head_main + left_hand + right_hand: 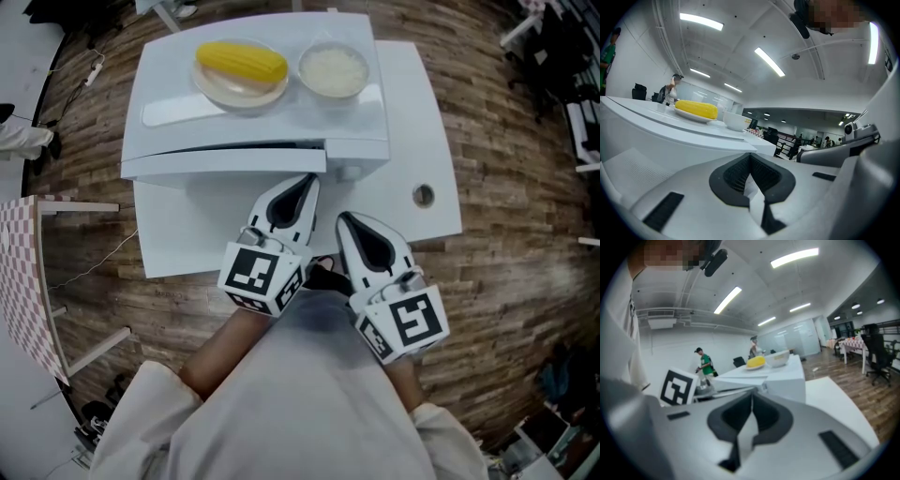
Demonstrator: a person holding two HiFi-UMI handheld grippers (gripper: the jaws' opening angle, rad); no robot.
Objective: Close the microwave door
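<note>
Head view: white microwave (262,122) is sitting at 12 o'clock on a white table (417,141). Its door (225,167) is facing the person, w/ a thin dark gap showing at the right end. A corn cob (241,61) on a plate (234,94) and a rice bowl (333,70) are resting on top. L gripper (306,180), tip just beside the door, and R gripper (345,219) are hovering at 6 o'clock. Both are keeping jaws pressed together, gripping nothing.

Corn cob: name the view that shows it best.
Head view: the corn cob lies whole on its plate atop the microwave, seen from above. The left gripper view shows it low and side-on; the right gripper view shows only a small, distant yellow shape.
</note>
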